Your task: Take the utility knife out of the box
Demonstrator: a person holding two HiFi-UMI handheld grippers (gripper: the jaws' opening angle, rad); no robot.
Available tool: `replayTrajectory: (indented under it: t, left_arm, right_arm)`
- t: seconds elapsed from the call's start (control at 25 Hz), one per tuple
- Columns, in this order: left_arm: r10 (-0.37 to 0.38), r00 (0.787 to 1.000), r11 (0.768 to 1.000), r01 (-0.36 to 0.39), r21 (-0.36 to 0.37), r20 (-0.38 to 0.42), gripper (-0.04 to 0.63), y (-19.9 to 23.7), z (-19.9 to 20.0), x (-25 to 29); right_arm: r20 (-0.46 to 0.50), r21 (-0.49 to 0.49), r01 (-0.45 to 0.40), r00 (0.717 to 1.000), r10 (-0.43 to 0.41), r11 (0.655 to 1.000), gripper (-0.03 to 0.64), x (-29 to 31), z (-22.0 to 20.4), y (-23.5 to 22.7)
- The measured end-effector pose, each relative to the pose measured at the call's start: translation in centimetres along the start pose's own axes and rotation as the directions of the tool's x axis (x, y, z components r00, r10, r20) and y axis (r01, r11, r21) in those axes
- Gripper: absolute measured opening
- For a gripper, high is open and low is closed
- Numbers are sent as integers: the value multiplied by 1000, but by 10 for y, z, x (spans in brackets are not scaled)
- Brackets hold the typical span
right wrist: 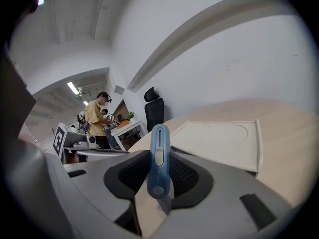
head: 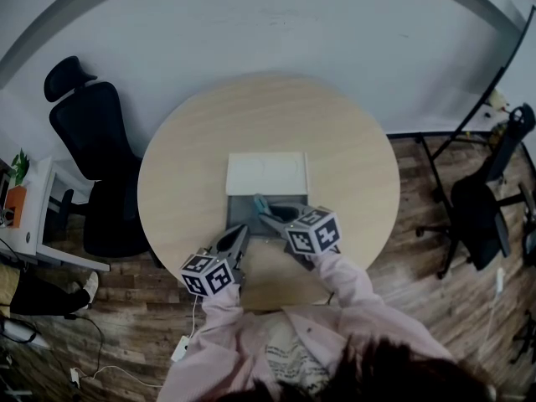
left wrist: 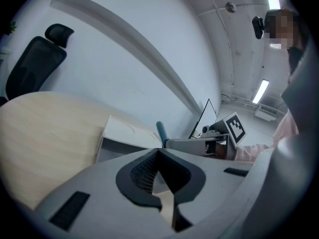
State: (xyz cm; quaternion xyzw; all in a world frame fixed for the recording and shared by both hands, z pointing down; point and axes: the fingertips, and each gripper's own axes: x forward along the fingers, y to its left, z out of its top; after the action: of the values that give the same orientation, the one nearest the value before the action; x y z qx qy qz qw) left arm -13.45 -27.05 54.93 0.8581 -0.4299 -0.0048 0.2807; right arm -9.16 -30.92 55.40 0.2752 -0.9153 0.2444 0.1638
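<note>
Utility knife [right wrist: 158, 158]: upright, blue handle clamped low between the right gripper [head: 270, 219] fingers, which it holds partly apart, just above the open box [head: 241, 212]. Left gripper [left wrist: 159, 151] fingers together, empty, at the box's near-left corner. Judgement: lift straight clear of the box wall with a firm grip, then set down on the desk [head: 352, 157] beside the box.

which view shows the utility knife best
The right gripper view: the utility knife stands close up, gripped in the right claw, its slider plain. The head view shows only a small teal tip above the box; the left gripper view shows just its teal end.
</note>
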Motion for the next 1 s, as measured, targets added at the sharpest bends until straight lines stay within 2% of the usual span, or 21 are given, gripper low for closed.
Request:
replayTrajectory:
  t: [0.68,1.0]
  left_arm:
    - [0,998,997,-5,80,68,8,-14,16,-2]
    - [-3,996,995,-7,104,89,8,-19,25,-9]
  right_arm:
    - [135,27,-108,985,104,994,140,-22,11,10]
    - [175,1,-149,974,147,989,140,-31,22,19]
